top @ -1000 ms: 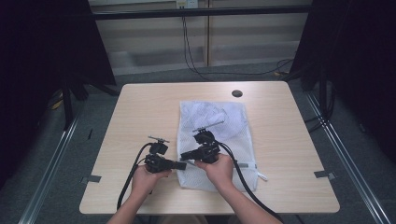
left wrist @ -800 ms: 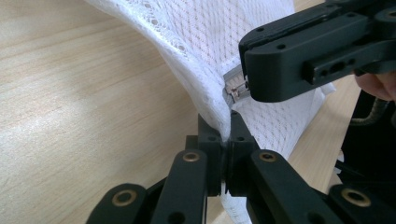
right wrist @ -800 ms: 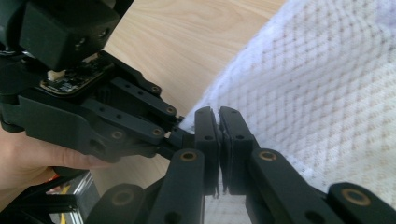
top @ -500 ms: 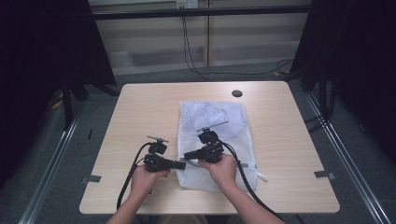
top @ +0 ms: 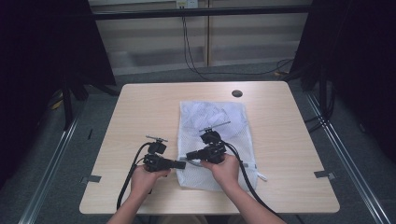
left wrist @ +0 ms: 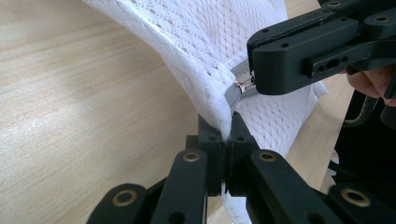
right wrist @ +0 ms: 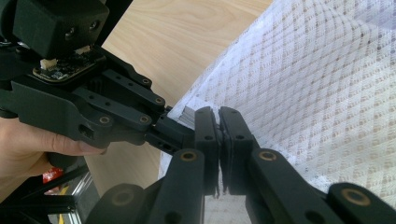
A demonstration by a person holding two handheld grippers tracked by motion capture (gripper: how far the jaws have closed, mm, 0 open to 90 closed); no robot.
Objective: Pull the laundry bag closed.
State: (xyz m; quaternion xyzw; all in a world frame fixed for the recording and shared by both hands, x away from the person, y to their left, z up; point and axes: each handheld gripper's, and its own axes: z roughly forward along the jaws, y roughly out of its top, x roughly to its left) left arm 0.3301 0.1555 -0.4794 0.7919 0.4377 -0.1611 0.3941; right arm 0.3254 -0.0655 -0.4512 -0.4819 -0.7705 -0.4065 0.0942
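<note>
**Ann:** Left gripper (top: pixel 180 164) is clamped tight on the near left edge of the white mesh bag (top: pixel 219 126) — in the left gripper view you can see the netting bunched right between its pads, beside the grey zipper tape (left wrist: pixel 232 94).

**Bo:** And the bag lies flat on the table (top: pixel 140 107), a little right of centre, its near end lifted where the two tools meet. Soft stuff, I'd say — light, floppy, no stiffness to push against.

**Ann:** Agreed, so one side has to anchor the cloth while the other works the small metal zipper pull (left wrist: pixel 241 84). That pull looks like the spot to take, though it's tiny and likely slippery.

**Bo:** Right gripper (top: pixel 188 156) is closed too, pinched at that pull from the right. Both point inward, tips nearly touching.

**Ann:** Both hands low near the near edge — left hand (top: pixel 144 179) with its tool lying level, right hand (top: pixel 229 170) angled leftward over the bag.
</note>
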